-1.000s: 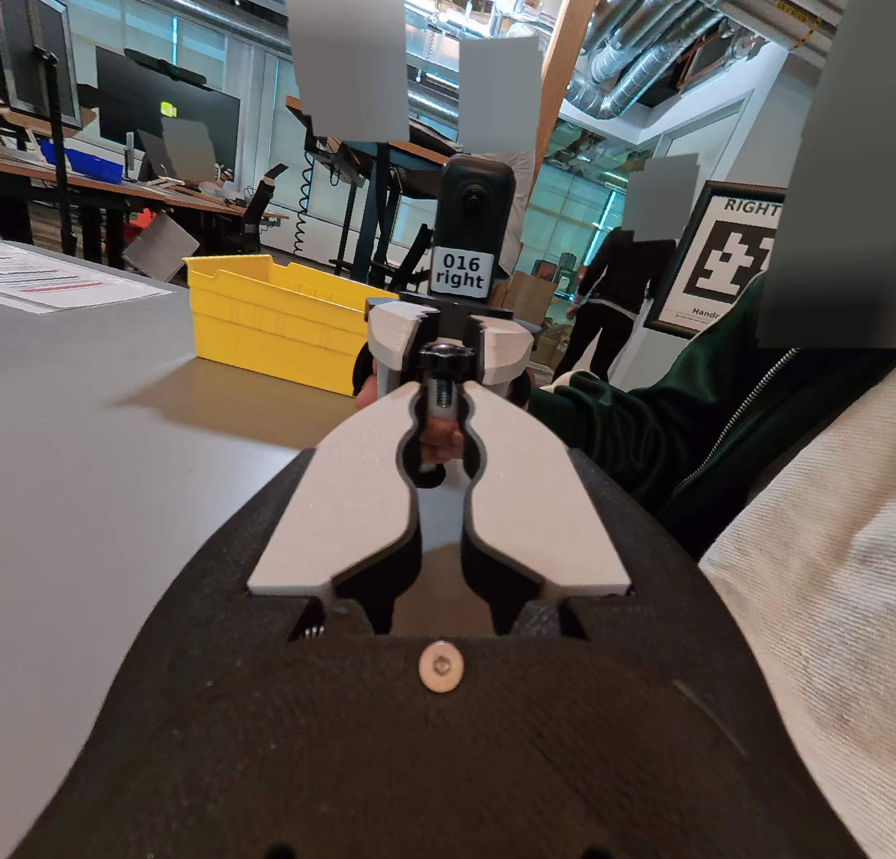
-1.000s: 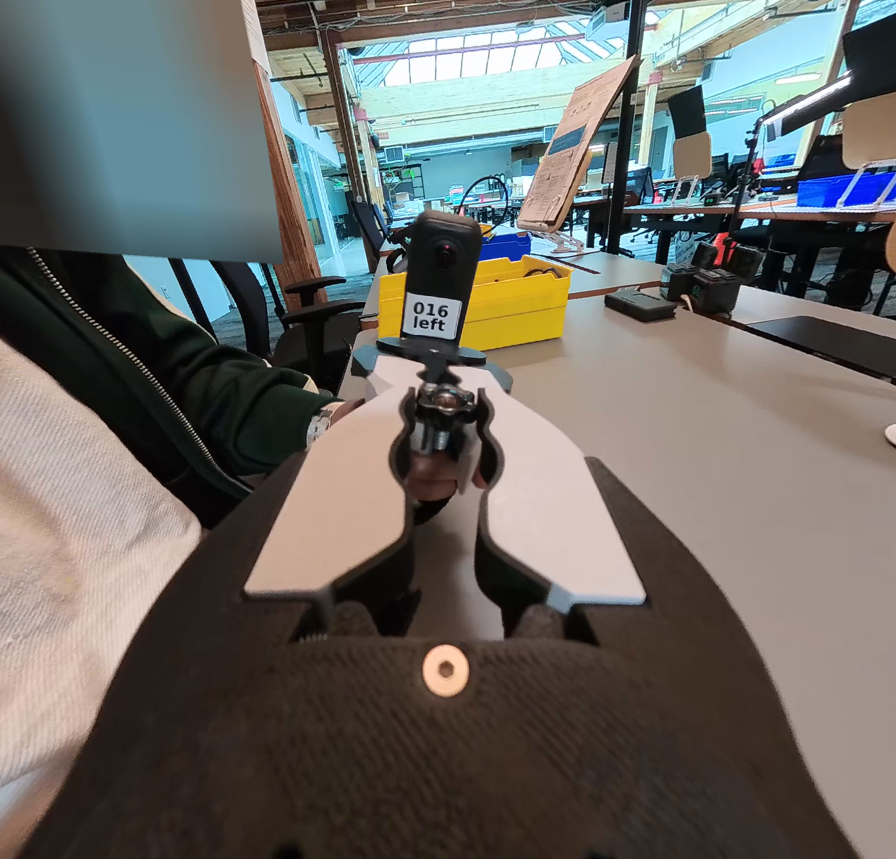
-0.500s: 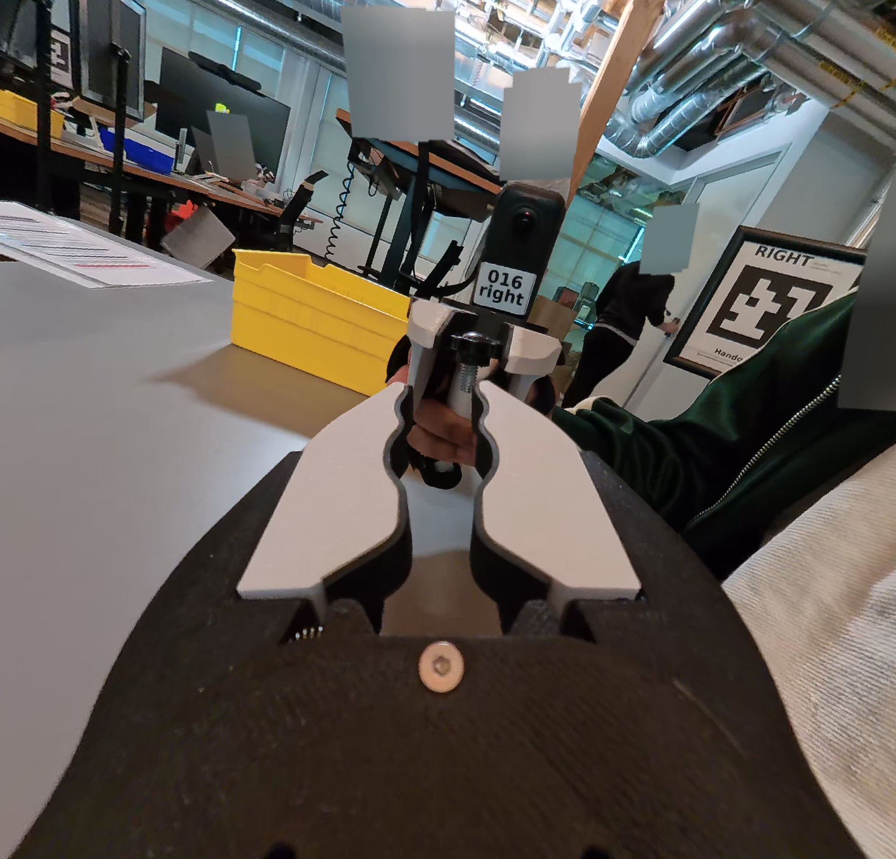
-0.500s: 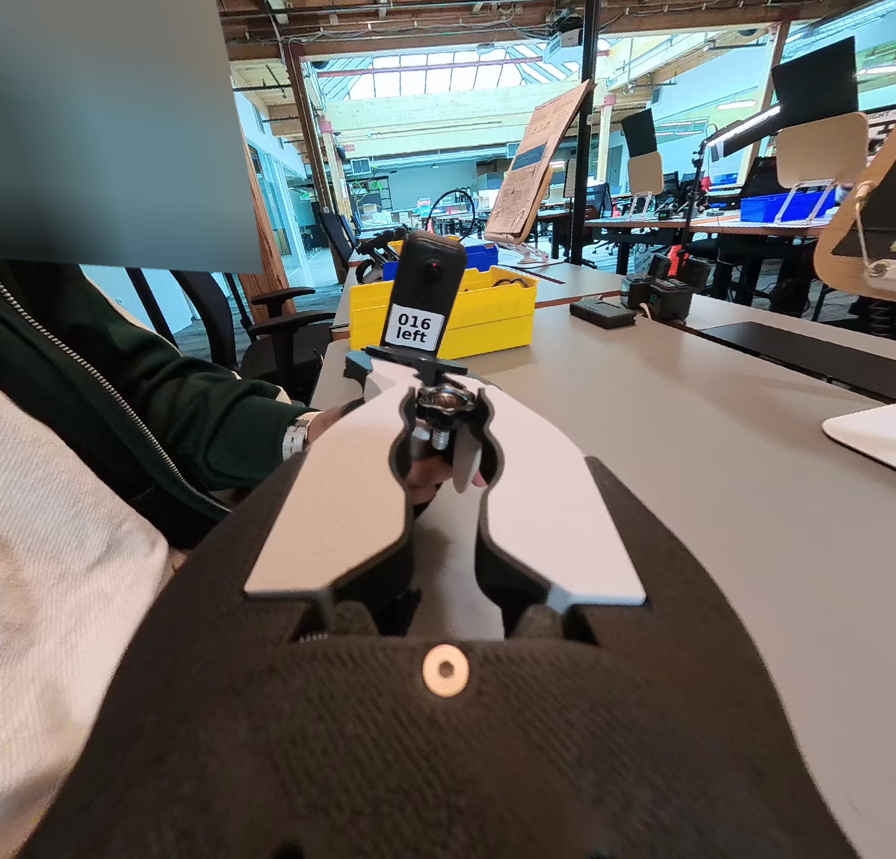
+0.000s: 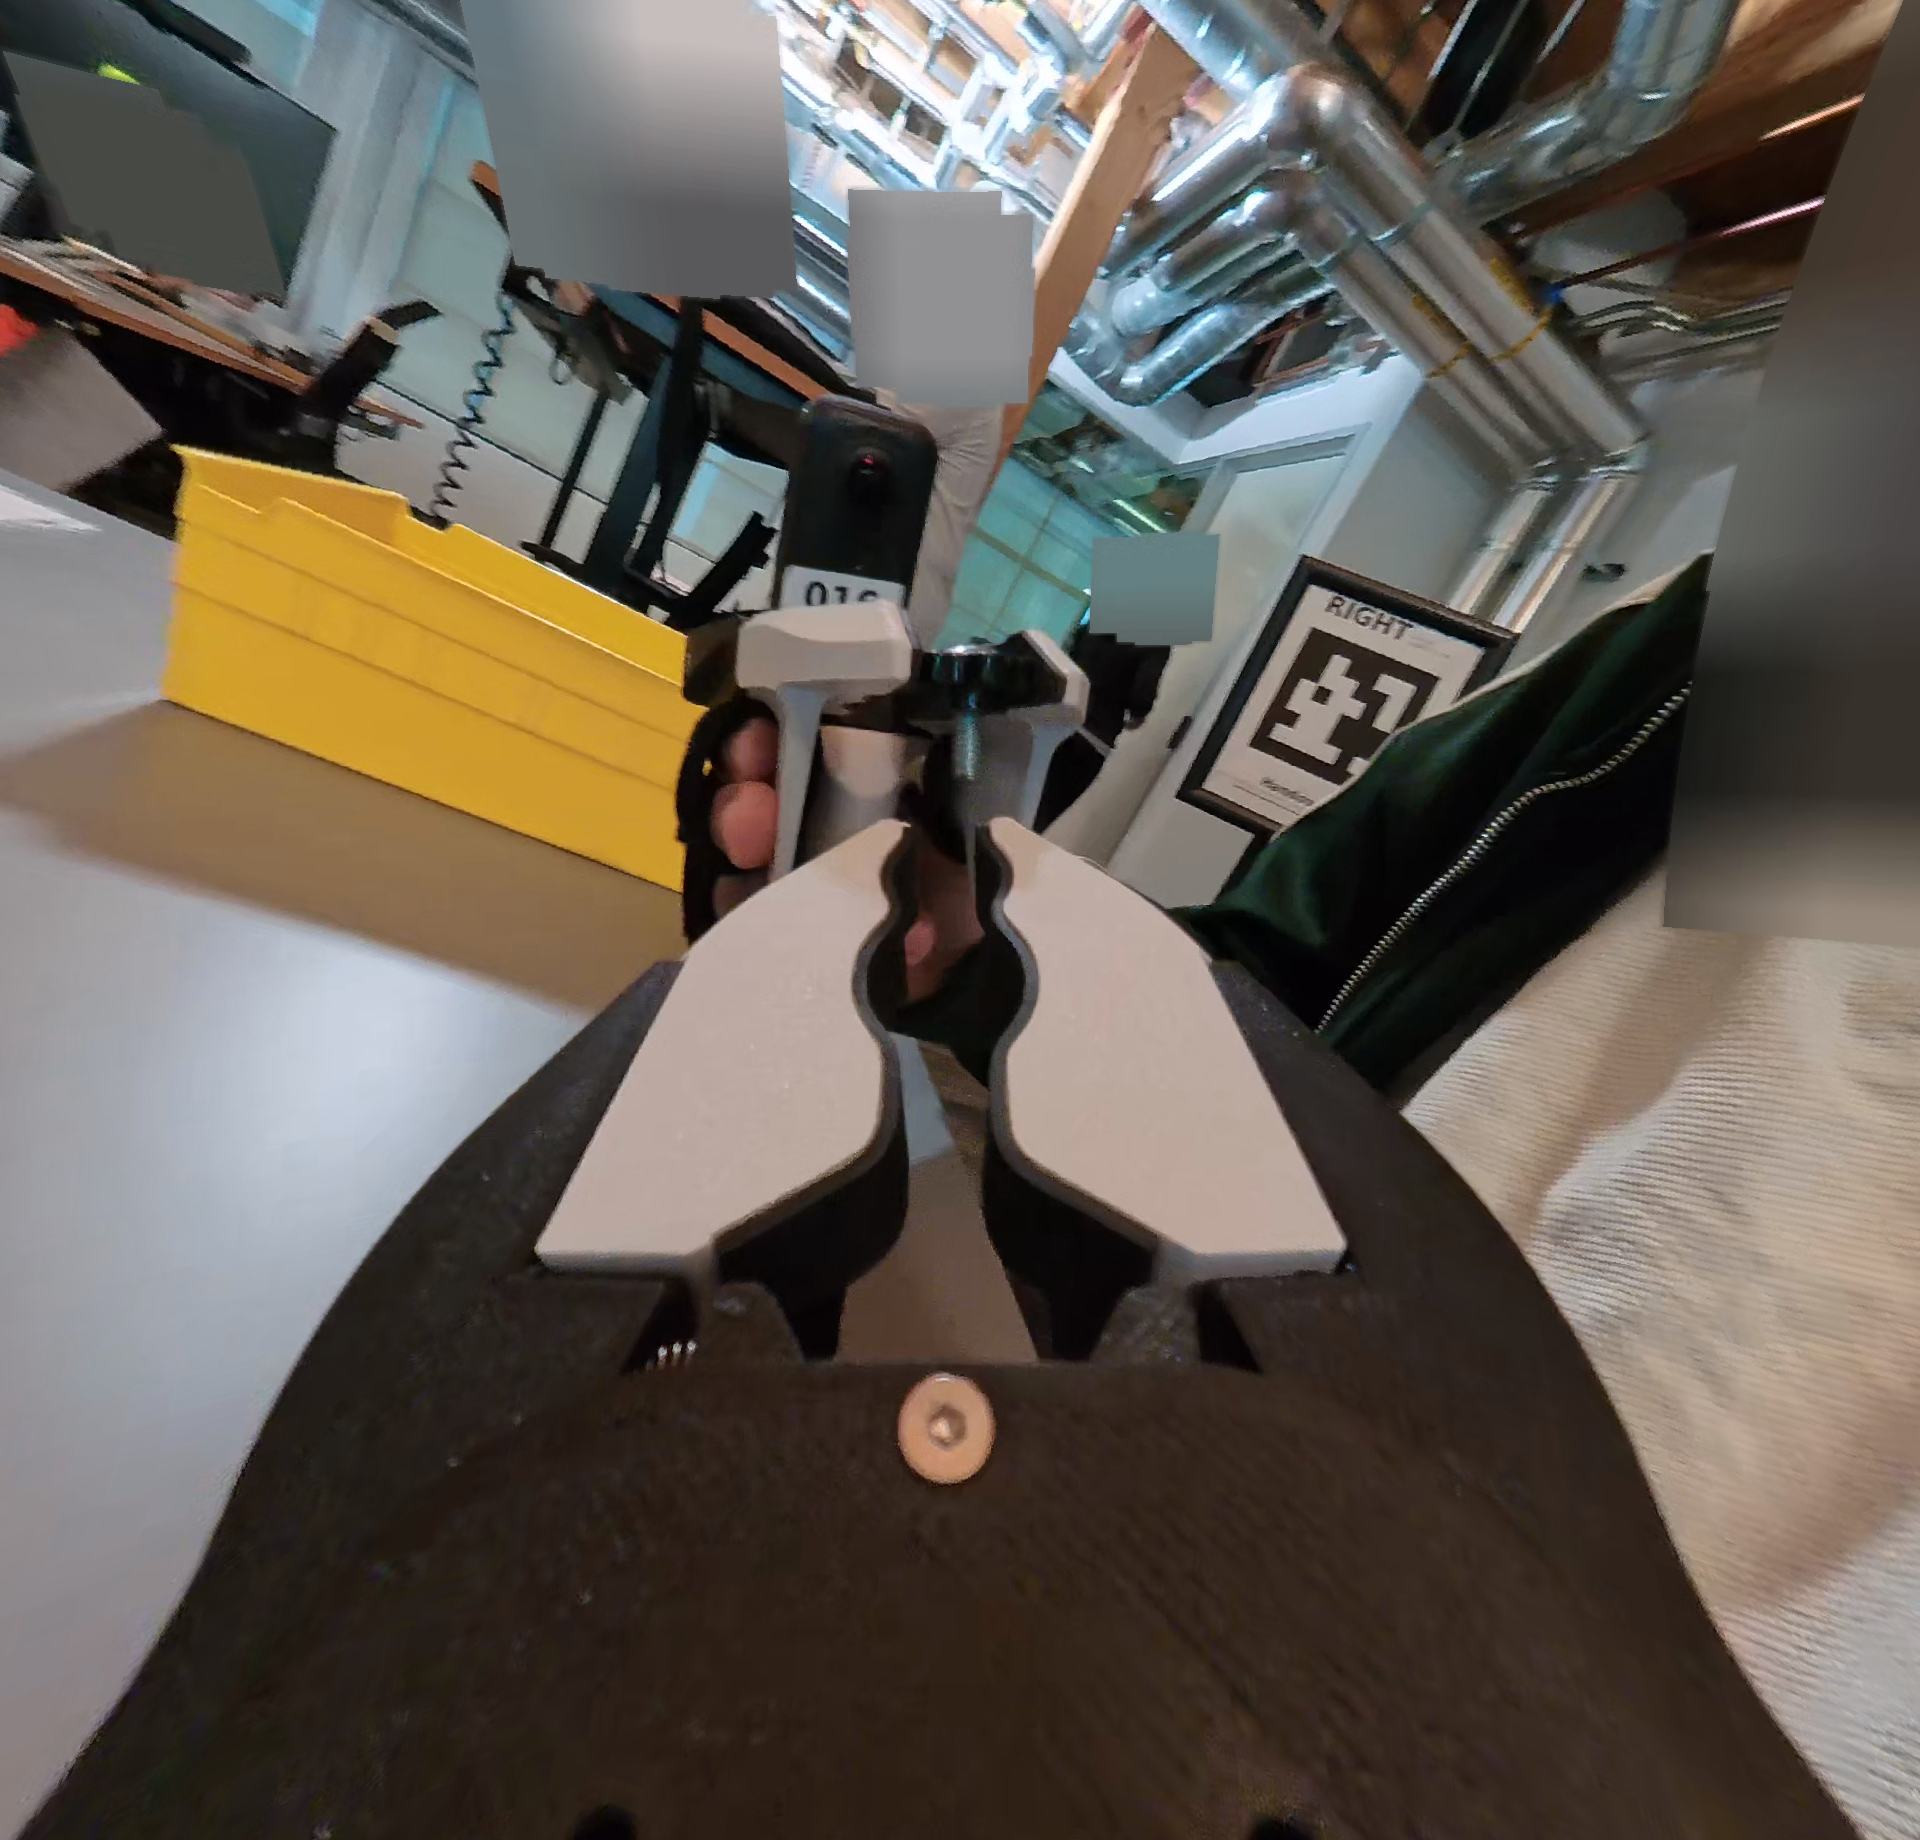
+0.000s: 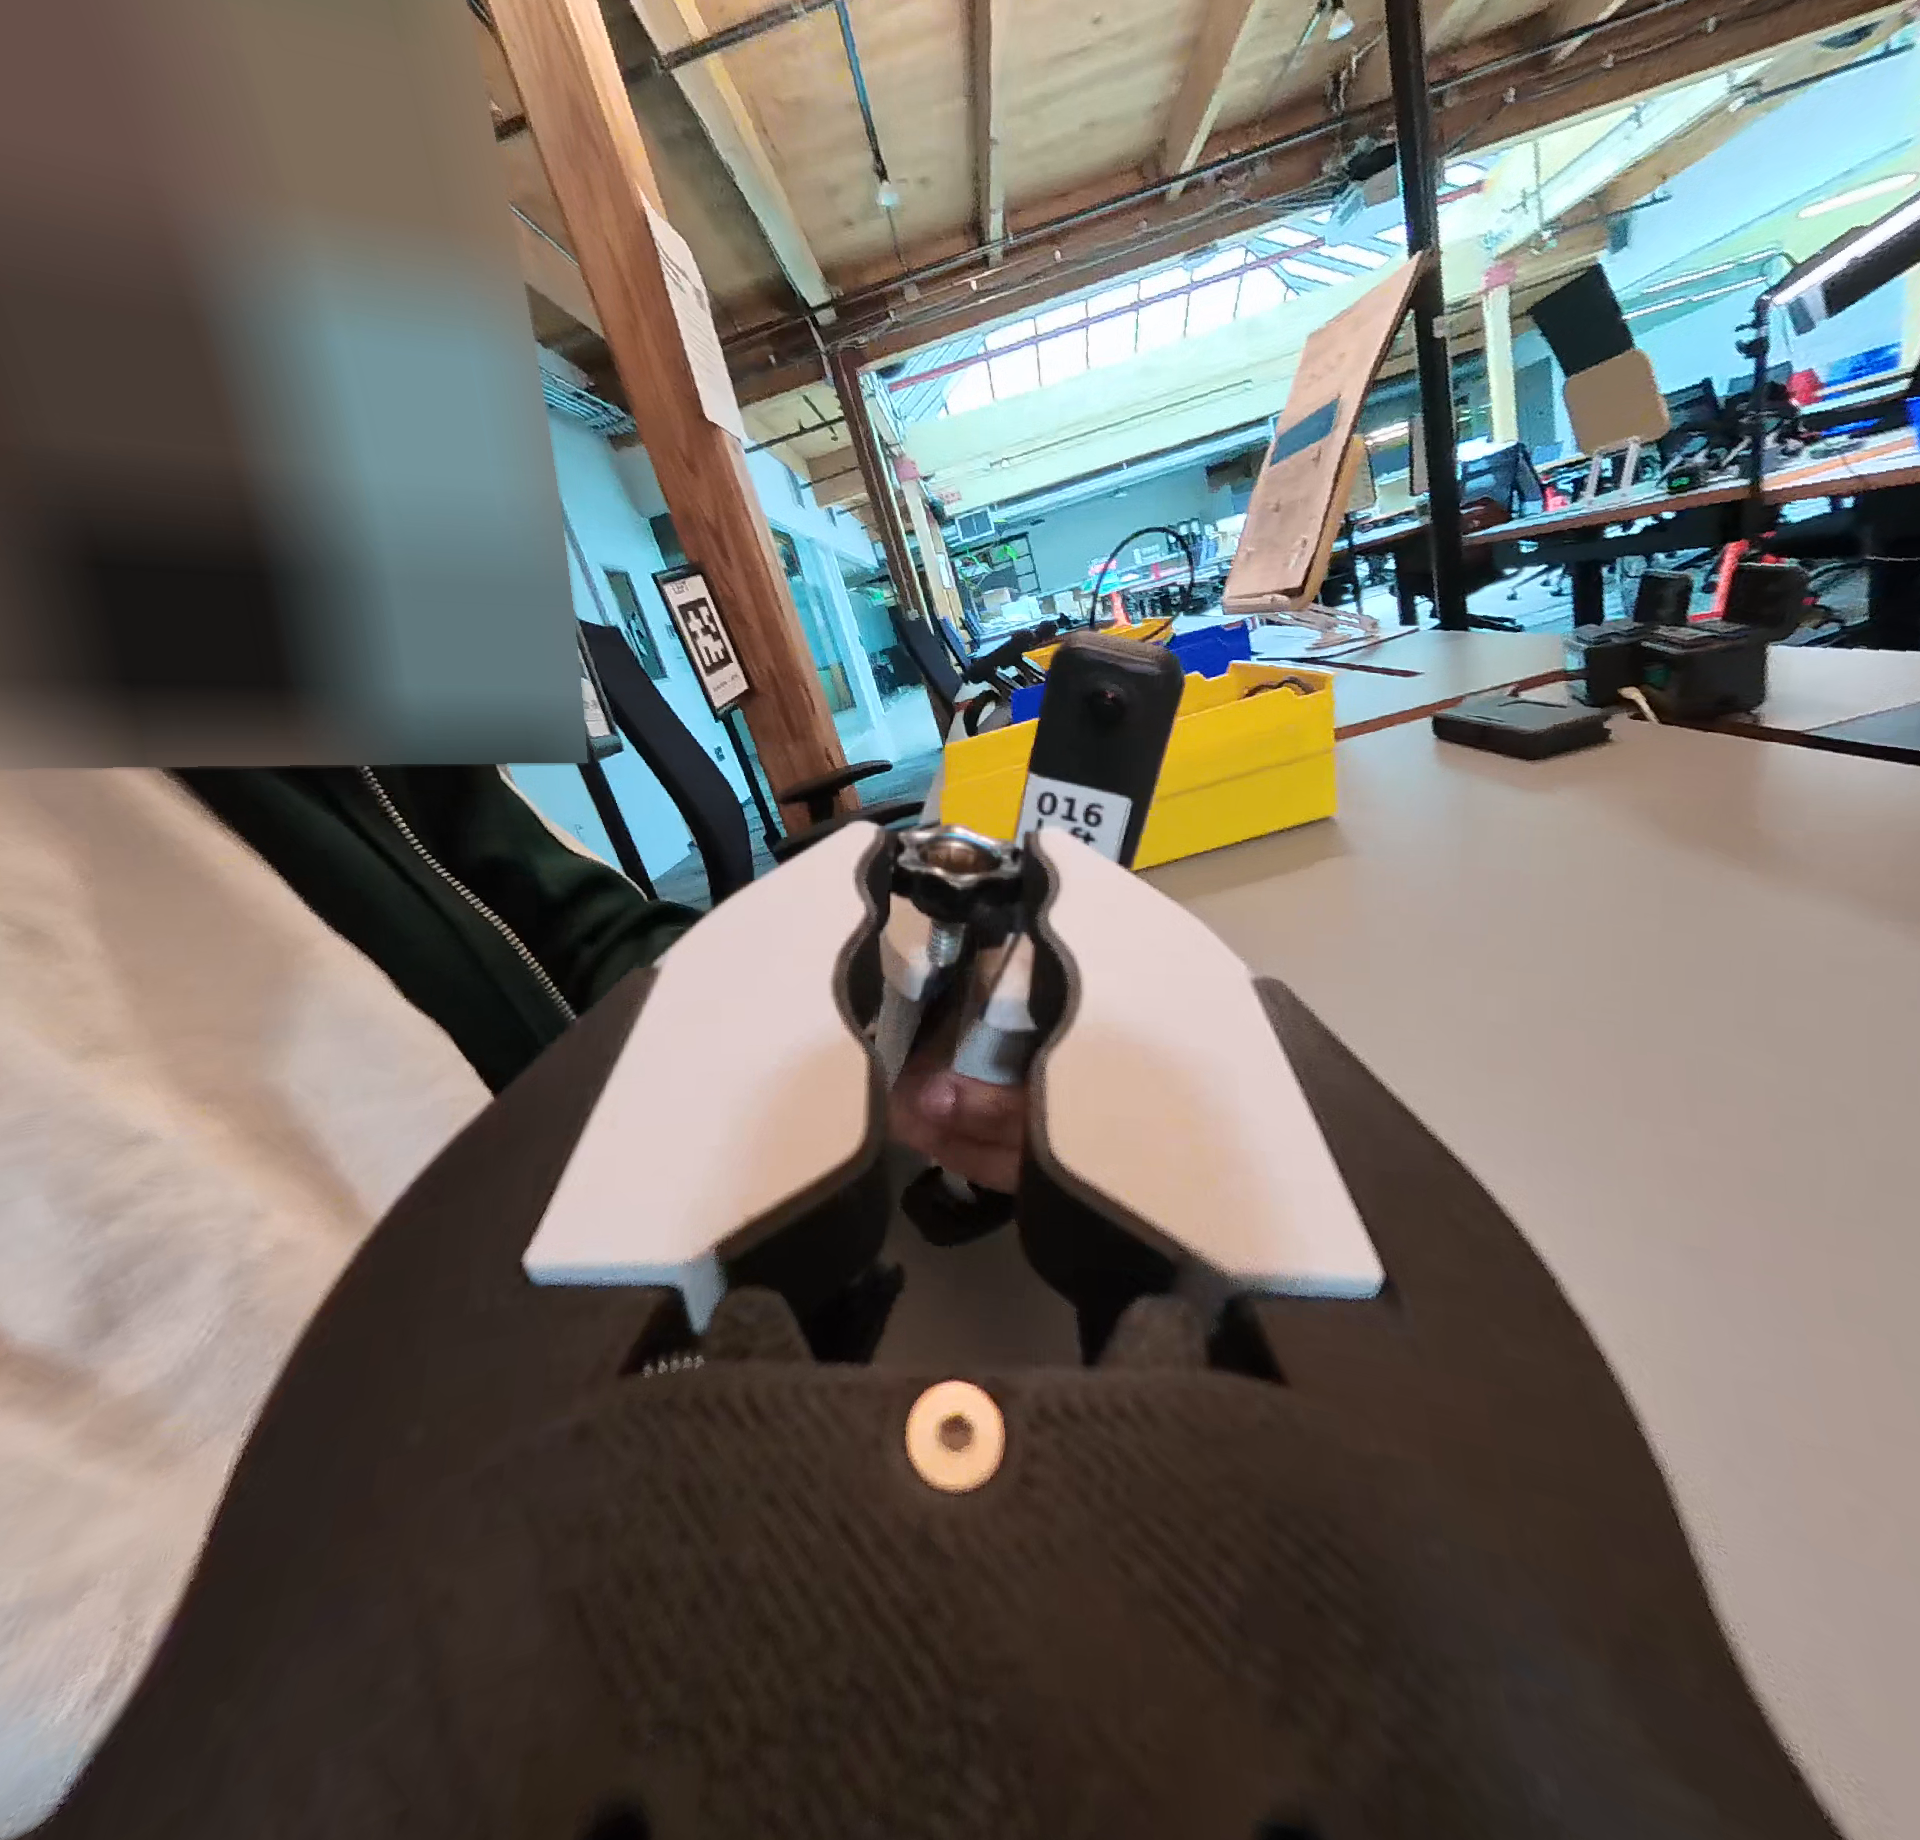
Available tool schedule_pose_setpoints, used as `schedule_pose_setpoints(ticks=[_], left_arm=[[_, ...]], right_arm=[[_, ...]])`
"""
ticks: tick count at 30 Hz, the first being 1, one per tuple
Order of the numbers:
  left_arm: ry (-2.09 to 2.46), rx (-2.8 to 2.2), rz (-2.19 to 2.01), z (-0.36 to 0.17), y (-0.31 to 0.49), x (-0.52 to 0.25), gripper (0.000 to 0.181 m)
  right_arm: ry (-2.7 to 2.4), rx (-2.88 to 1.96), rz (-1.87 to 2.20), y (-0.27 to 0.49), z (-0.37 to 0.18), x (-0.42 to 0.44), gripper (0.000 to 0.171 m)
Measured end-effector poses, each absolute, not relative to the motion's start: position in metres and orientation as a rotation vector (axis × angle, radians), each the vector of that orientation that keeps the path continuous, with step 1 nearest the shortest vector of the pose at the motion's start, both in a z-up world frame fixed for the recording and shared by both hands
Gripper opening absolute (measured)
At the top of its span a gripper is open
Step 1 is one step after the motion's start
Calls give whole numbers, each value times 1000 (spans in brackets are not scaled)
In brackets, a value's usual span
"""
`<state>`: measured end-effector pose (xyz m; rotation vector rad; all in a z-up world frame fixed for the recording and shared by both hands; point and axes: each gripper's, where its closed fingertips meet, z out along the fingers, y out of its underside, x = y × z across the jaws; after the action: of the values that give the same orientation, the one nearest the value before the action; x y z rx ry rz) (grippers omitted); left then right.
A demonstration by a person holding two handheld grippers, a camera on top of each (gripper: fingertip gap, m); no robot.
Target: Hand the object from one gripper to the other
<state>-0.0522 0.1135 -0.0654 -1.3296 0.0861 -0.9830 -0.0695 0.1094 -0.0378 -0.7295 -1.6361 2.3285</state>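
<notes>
The left hand-held gripper is pinched tight on the threaded shaft of the black-knobbed bolt. Facing it, the right hand-held gripper has its fingers spread apart, either side of the knob. Both hover over the grey table, in front of the yellow bin.

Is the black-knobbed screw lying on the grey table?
No, the black-knobbed screw is up in the air between the fingertips of the right gripper, above the grey table.
</notes>
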Motion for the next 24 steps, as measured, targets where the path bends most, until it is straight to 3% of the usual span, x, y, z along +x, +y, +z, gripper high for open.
schedule_pose_setpoints(ticks=[12, 22, 24], left_arm=[[140, -1236, -1149, -53, 105, -36, 11], [159, -1254, -1146, -55, 104, -36, 4], [146, -1260, -1095, -55, 105, -40, 4]], right_arm=[[-1726, -685, 2418, 93, -40, -61, 24], [-1763, -679, 2443, 87, -43, -59, 24], [-1719, -720, 2421, 91, -43, -65, 36]])
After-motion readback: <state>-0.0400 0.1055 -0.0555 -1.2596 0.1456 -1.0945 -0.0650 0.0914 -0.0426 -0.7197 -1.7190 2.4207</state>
